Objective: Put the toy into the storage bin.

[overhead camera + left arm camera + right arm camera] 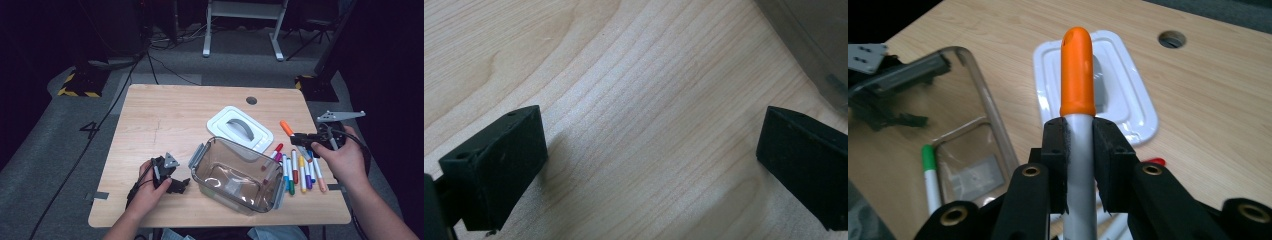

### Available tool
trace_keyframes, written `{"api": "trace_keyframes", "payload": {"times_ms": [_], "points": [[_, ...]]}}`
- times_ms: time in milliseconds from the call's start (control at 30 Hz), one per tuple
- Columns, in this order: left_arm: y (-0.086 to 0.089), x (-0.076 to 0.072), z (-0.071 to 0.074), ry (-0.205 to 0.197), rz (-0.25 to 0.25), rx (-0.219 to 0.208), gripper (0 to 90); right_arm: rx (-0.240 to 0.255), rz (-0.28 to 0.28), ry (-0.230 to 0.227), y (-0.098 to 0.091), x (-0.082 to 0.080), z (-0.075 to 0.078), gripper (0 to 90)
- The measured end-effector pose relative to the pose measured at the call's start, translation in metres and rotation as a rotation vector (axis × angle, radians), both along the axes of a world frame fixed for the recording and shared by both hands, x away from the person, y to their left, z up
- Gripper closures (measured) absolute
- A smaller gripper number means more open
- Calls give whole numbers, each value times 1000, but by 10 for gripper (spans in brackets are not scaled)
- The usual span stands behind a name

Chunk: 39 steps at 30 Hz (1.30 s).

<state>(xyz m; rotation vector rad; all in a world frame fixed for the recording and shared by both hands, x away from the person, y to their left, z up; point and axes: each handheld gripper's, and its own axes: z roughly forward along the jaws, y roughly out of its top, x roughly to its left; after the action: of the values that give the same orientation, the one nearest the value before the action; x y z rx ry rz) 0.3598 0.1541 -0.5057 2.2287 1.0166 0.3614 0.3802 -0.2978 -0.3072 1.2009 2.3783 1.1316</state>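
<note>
Pinching an orange-capped marker (1078, 90) around its white barrel, the right gripper (303, 138) holds it above the table at about three o'clock from the clear plastic container (239, 175), jaws pressed tight on the barrel just below the cap. The marker's long axis runs along the jaws, cap leading and pointing toward ten o'clock across the table, so the open container lies down and toward nine o'clock of the gripper; I judge the coming move turns on carrying the marker that way and tipping it over the near rim. The right hand is clearly the nearer one to the remaining markers (300, 172), which lie in a loose fan on the wood just beneath it, at the container's three o'clock side. The left gripper (172, 175) rests low on the table at the container's nine o'clock, jaws spread wide with only bare wood between them, close beside the container wall. Farther off, at twelve o'clock of the container and touching its far edge, lies the white lid (240, 128) with its grey handle. The light wooden table (165, 115) has a cable hole near its far edge; beyond is grey floor, cables and dark stands.
</note>
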Motion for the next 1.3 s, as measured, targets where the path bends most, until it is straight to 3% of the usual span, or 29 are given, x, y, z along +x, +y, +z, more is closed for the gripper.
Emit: {"api": "trace_keyframes", "payload": {"times_ms": [200, 500, 967, 1300], "points": [[0, 0, 0, 0, 0, 0, 3, 22, 98, 4, 30, -4, 5, 772], [0, 0, 0, 0, 0, 0, 2, 18, 214, 44, 70, -5, -3, 772], [0, 0, 0, 0, -1, 0, 2, -30, 369, 177, 129, -2, -34, 772], [0, 0, 0, 0, -3, -2, 2, -86, 427, 265, 159, -1, -61, 772]]}}
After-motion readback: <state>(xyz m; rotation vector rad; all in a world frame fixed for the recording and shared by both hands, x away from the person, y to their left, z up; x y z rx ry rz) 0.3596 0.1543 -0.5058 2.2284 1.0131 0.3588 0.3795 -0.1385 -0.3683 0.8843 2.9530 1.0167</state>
